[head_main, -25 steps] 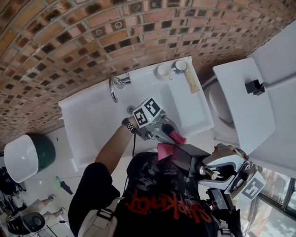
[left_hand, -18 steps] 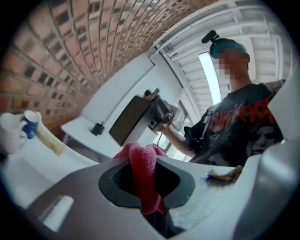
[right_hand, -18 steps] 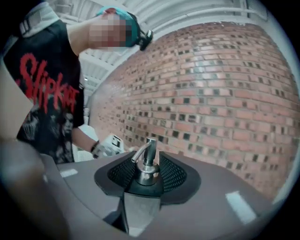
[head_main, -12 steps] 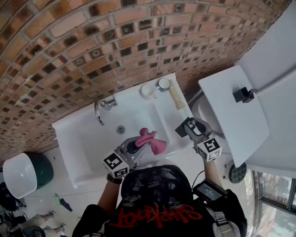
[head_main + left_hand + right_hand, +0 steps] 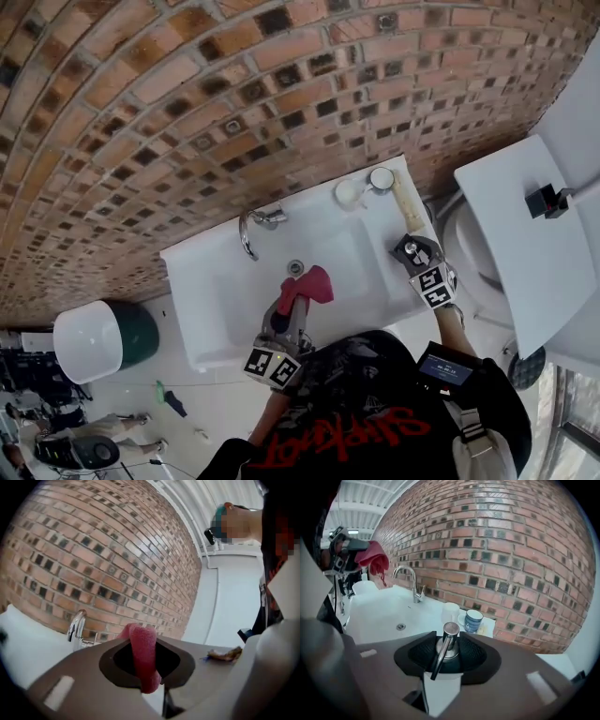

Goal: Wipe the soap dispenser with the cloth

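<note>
Red cloth (image 5: 140,644), soft and limp, sits pinched in the left gripper's (image 5: 146,663) closed jaws. Right gripper (image 5: 449,657) clamps the soap dispenser's (image 5: 439,691) rigid, likely slippery body just below the pump.

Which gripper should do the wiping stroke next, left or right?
Left. The left gripper is shut on the cloth, raised over the sink. The right gripper is clamped on the soap dispenser, so it can only hold that steady.

The left tool (image 5: 291,307), held roughly level, is clamped on the cloth (image 5: 307,284); the right tool (image 5: 417,258), tilted downward, has its jaws pressed on the dispenser (image 5: 440,688).
</note>
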Available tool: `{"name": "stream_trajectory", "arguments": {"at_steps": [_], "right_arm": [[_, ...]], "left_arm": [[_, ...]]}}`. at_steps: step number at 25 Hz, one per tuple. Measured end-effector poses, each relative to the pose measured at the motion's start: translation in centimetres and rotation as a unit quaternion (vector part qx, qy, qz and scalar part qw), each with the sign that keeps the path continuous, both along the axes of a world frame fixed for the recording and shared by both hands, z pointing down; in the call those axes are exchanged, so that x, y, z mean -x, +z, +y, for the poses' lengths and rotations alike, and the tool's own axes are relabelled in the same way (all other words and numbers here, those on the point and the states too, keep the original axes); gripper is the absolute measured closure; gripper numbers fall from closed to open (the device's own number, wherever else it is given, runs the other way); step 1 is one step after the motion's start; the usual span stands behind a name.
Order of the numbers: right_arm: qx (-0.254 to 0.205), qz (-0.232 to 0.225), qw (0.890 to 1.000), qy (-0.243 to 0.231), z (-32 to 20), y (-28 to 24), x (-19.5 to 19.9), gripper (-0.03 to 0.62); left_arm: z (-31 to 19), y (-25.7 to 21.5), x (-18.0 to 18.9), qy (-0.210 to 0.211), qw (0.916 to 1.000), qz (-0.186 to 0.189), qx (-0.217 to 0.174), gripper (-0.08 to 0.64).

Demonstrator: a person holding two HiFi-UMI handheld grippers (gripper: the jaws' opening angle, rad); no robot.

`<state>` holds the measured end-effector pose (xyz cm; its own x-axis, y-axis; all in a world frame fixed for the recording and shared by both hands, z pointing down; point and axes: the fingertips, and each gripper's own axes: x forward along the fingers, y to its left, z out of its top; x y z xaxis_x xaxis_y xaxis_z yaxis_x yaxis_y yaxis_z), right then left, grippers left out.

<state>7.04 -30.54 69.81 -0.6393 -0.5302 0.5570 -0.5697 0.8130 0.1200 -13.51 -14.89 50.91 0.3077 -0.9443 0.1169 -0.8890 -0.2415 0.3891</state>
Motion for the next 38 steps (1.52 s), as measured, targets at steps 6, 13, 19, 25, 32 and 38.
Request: {"name": "stream_trajectory", "arguments": {"at_steps": [6,13,19,25,32,38], "right_arm": [[0.006,0.02,1.0,0.0,-0.3,0.8,0.6,0.439],[0.053,-0.111,0.989,0.084,-1.2,-3.5,0.4,0.348],[0.018,-0.117,0.986,0.115,3.0,-7.8,-0.8,0.348],[-0.056,-0.156,0.975,0.148,11.3,-16.1,-1.4,0.495],[-0.09,-0.185,0.961,0.184,19.9,-22.0,-2.6,0.592],[-0.141,-0.217,0.947,0.188,26.4,-24.9,-6.8,0.592]], "left_arm": [[1.2,1.1,0.4,-0.015,0.9997,0.015,0.01,0.514],[0.9,0.3,-1.1,0.035,0.9993,0.008,-0.008,0.514],[1.6,1.4,-1.8,0.089,0.9922,0.087,0.01,0.514],[2.1,-0.9,-4.5,0.177,0.9825,0.039,-0.042,0.514],[1.6,-2.2,-8.9,0.281,0.9563,0.011,-0.078,0.514],[7.5,-7.4,-13.9,0.285,0.9436,-0.043,-0.163,0.514]]}}
